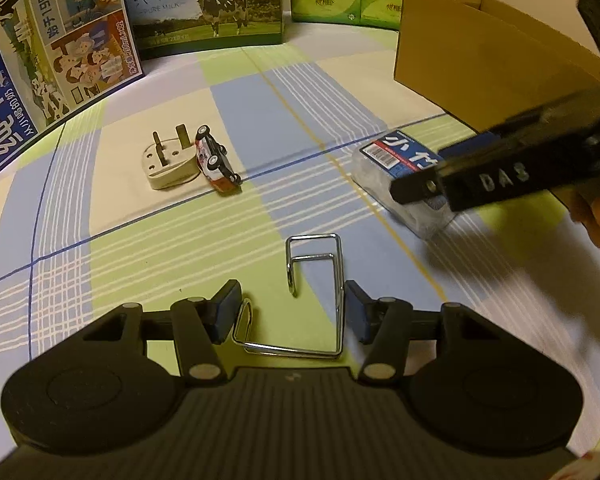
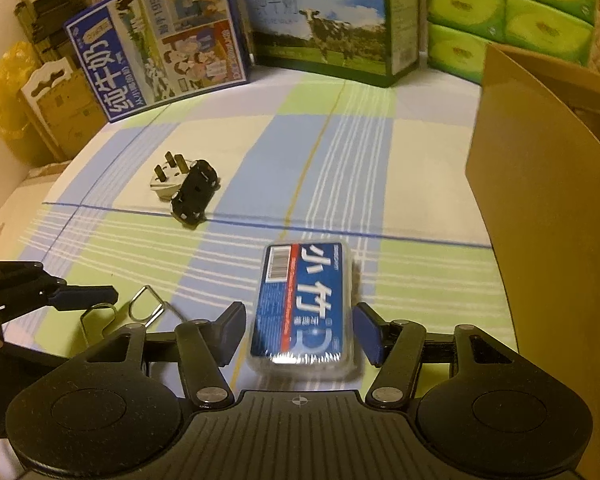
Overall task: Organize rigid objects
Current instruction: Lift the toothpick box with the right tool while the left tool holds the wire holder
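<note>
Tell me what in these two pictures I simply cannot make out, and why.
- Inside of the cardboard box: both views, its own tall wall hides it.
- Near end of the blue-labelled packet: left view, the right gripper covers it; right view blurs its clear edges.
- Toy car: right view shows only its dark underside.
- Wire hook: whether the left jaws press it is unclear.

Between your left jaws lies a shiny bare-metal wire hook [image 1: 314,280] — between your right ones, a glossy clear-plastic box [image 2: 304,308] on matt checked cloth [image 2: 400,184].
</note>
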`<state>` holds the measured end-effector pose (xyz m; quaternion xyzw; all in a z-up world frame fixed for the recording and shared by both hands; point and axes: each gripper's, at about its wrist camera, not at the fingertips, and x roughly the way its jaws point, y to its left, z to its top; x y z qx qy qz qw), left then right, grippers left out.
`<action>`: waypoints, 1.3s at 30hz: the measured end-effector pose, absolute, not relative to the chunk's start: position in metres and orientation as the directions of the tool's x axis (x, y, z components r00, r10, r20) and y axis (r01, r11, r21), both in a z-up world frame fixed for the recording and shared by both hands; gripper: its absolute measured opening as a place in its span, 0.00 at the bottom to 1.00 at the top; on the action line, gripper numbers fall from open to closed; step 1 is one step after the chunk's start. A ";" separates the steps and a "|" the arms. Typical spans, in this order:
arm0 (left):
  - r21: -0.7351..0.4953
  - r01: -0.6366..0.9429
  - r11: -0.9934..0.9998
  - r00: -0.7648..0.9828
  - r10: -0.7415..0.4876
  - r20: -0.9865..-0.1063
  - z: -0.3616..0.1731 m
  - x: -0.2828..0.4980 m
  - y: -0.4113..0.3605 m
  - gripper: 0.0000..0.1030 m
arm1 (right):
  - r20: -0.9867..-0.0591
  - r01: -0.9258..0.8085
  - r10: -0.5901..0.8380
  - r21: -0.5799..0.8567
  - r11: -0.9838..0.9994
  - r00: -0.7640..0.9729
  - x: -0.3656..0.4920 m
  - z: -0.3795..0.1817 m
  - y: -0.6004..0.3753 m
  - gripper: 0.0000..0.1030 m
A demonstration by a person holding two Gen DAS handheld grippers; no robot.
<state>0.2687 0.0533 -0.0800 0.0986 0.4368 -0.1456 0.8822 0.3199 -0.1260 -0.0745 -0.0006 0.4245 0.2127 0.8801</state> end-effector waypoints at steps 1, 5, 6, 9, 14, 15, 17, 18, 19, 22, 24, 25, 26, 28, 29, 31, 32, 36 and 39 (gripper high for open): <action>0.047 0.343 0.938 0.575 -0.171 -0.800 -0.081 0.268 0.054 0.49 | -0.747 -0.374 0.372 0.178 0.910 0.552 0.322 -0.075 -0.126 0.57; 0.037 0.334 0.942 0.566 -0.169 -0.807 -0.083 0.268 0.056 0.50 | -0.756 -0.358 0.380 0.206 0.911 0.532 0.331 -0.082 -0.127 0.57; 0.037 0.332 0.942 0.565 -0.167 -0.808 -0.083 0.268 0.057 0.50 | -0.763 -0.356 0.379 0.208 0.911 0.524 0.332 -0.085 -0.127 0.57; 0.025 0.322 0.947 0.562 -0.170 -0.809 -0.083 0.268 0.058 0.50 | -0.774 -0.372 0.368 0.184 0.910 0.515 0.330 -0.087 -0.123 0.57; -0.003 0.303 0.953 0.553 -0.178 -0.814 -0.083 0.271 0.061 0.50 | -0.766 -0.369 0.365 0.179 0.912 0.529 0.328 -0.084 -0.122 0.53; -0.006 0.303 0.953 0.552 -0.180 -0.814 -0.083 0.271 0.061 0.49 | -0.766 -0.368 0.366 0.181 0.912 0.528 0.328 -0.084 -0.122 0.53; -0.009 0.300 0.954 0.551 -0.181 -0.815 -0.083 0.271 0.060 0.48 | -0.767 -0.369 0.366 0.182 0.912 0.527 0.328 -0.084 -0.122 0.53; -0.011 0.296 0.955 0.550 -0.180 -0.815 -0.083 0.271 0.060 0.48 | -0.766 -0.369 0.367 0.183 0.911 0.527 0.328 -0.083 -0.122 0.53; -0.014 0.291 0.957 0.553 -0.180 -0.814 -0.082 0.271 0.060 0.48 | -0.765 -0.369 0.370 0.186 0.911 0.528 0.328 -0.083 -0.122 0.53; -0.019 0.271 0.963 0.578 -0.178 -0.796 -0.077 0.270 0.059 0.48 | -0.755 -0.371 0.376 0.190 0.909 0.537 0.327 -0.079 -0.122 0.53; -0.023 0.256 0.966 0.594 -0.176 -0.785 -0.073 0.271 0.060 0.48 | -0.745 -0.365 0.380 0.196 0.910 0.548 0.326 -0.076 -0.123 0.53; -0.025 0.247 0.969 0.600 -0.174 -0.781 -0.071 0.272 0.060 0.48 | -0.740 -0.363 0.381 0.198 0.911 0.554 0.326 -0.074 -0.124 0.53; -0.028 0.242 0.970 0.601 -0.172 -0.780 -0.071 0.274 0.061 0.48 | -0.733 -0.359 0.383 0.200 0.912 0.562 0.326 -0.072 -0.125 0.53; -0.027 0.236 0.971 0.601 -0.168 -0.781 -0.070 0.275 0.060 0.48 | -0.721 -0.351 0.384 0.205 0.914 0.577 0.326 -0.069 -0.127 0.53; -0.026 0.238 0.971 0.600 -0.168 -0.782 -0.070 0.275 0.059 0.48 | -0.716 -0.349 0.385 0.208 0.914 0.582 0.326 -0.067 -0.128 0.53; -0.025 0.245 0.969 0.597 -0.171 -0.784 -0.070 0.276 0.057 0.48 | -0.712 -0.349 0.387 0.209 0.913 0.585 0.326 -0.065 -0.128 0.53; -0.023 0.247 0.969 0.596 -0.171 -0.784 -0.070 0.276 0.055 0.48 | -0.712 -0.348 0.387 0.210 0.913 0.586 0.326 -0.065 -0.128 0.53; -0.020 0.246 0.969 0.599 -0.168 -0.783 -0.069 0.279 0.050 0.48 | -0.710 -0.351 0.394 0.217 0.911 0.585 0.326 -0.064 -0.128 0.53; -0.020 0.246 0.969 0.600 -0.168 -0.782 -0.068 0.281 0.046 0.48 | -0.706 -0.354 0.397 0.217 0.910 0.587 0.325 -0.063 -0.129 0.53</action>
